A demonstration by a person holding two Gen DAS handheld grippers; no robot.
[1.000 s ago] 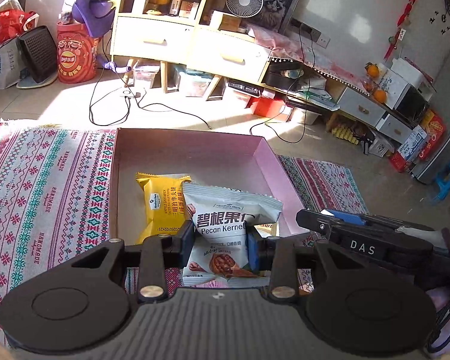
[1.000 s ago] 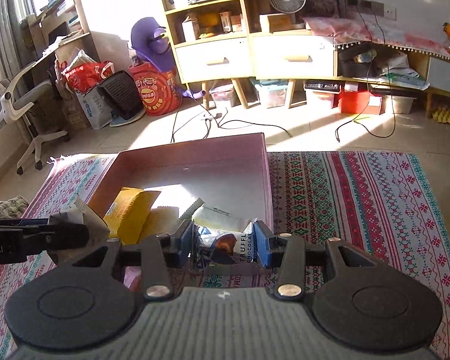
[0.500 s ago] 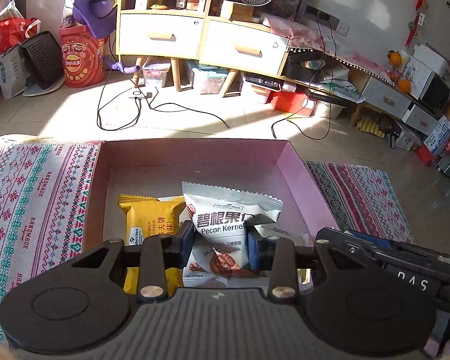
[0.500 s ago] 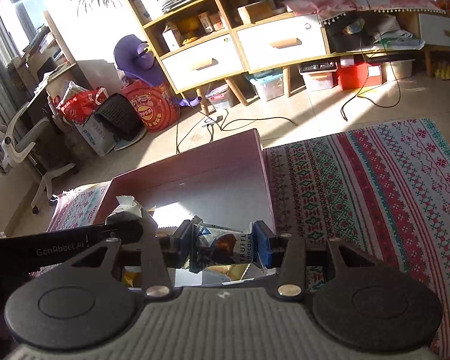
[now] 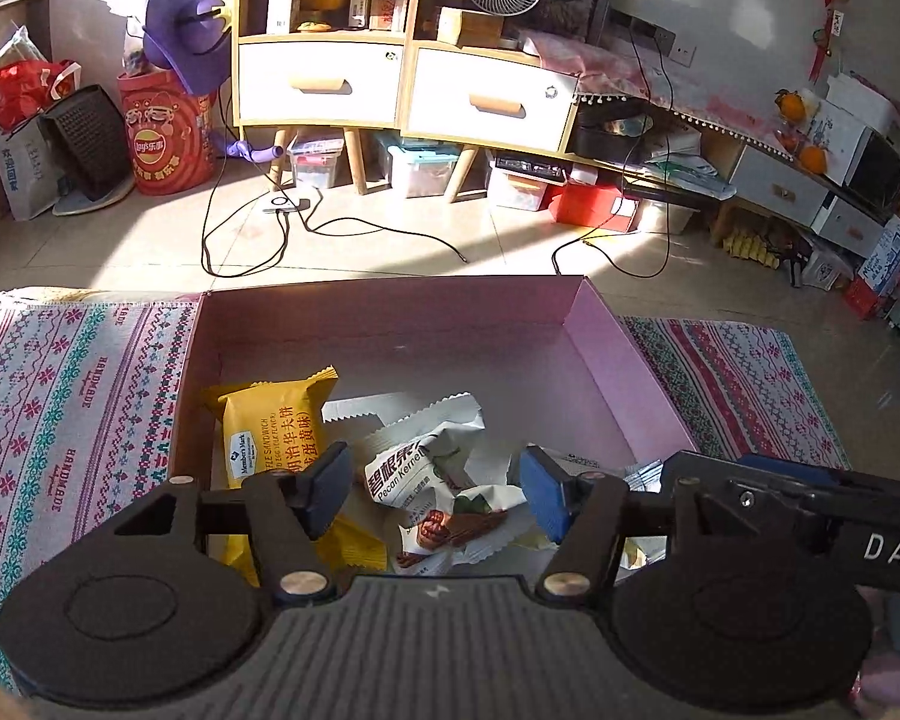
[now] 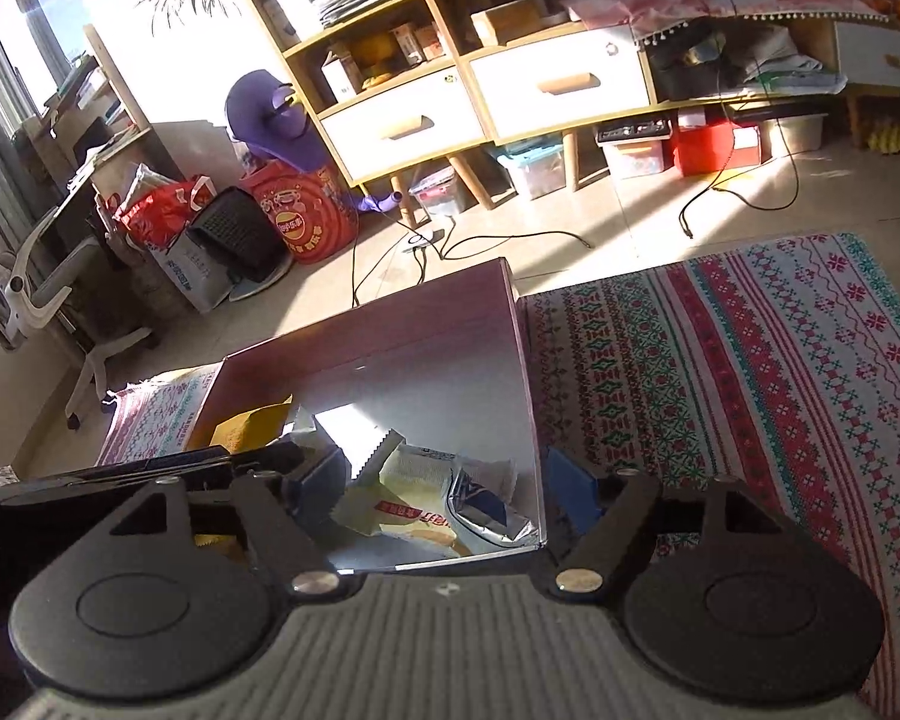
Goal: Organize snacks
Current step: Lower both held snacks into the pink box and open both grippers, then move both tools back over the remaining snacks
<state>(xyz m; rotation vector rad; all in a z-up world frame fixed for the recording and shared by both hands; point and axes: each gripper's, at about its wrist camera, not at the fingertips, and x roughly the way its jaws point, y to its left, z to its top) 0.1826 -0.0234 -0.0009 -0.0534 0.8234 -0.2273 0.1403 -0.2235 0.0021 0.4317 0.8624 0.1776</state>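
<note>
Over the pink box point(image 5: 618, 360) on the patterned rug point(image 5: 72, 396), the left gripper point(image 5: 435, 489) hangs with its jaws spread wide, clasping nothing. Between and below its blue pads point(image 5: 543, 495) lies the white pecan pack point(image 5: 420, 474), crumpled and tilted on the box floor, free of both pads. A yellow sandwich pack point(image 5: 270, 444) lies just left of it, partly under the left finger. More white wrappers point(image 5: 402, 411) lie behind the pecan pack.

From the right wrist view, the right gripper point(image 6: 444, 492) also has its jaws spread, holding nothing; its right pad point(image 6: 570, 492) sits outside the box's right wall point(image 6: 525, 396), its left one inside. A silver-and-blue chocolate pack point(image 6: 486, 510) lies in the near right corner of the box, touching a pale yellow pack point(image 6: 408, 516). The left gripper's arm point(image 6: 150, 468) crosses the box on the left.
</note>
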